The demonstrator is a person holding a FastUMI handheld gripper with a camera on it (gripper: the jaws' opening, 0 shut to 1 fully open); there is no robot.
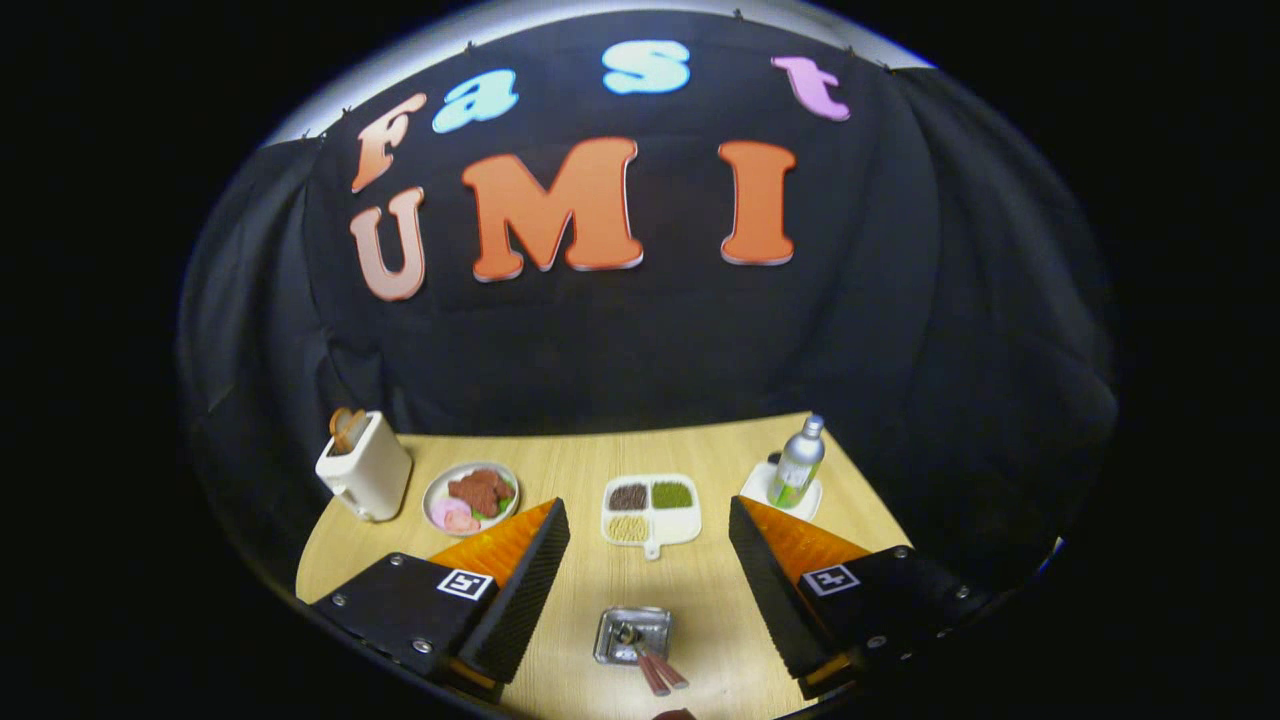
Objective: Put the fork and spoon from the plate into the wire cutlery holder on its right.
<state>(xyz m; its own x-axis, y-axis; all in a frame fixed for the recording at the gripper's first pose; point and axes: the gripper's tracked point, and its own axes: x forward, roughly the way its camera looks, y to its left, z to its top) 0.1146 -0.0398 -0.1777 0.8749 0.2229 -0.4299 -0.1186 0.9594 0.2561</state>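
Observation:
A small silver plate (604, 643) lies on the wooden table (700, 590), low between my two fingers and nearer than their tips. On it rest the fork and spoon (640, 650), side by side, with their metal heads on the plate and their reddish handles (660, 673) sticking out over its near edge. Which of the two is the fork is too small to tell. My gripper (647, 510) is open wide and holds nothing. Its left finger (520, 580) and right finger (770, 580) stand on either side of the plate, apart from it.
Beyond the fingertips sits a white divided dish (651, 512) of grains. Further left are a plate of food (471, 496) and a cream toaster (364, 467) with bread in it. At the back right a bottle (798, 463) stands on a white coaster.

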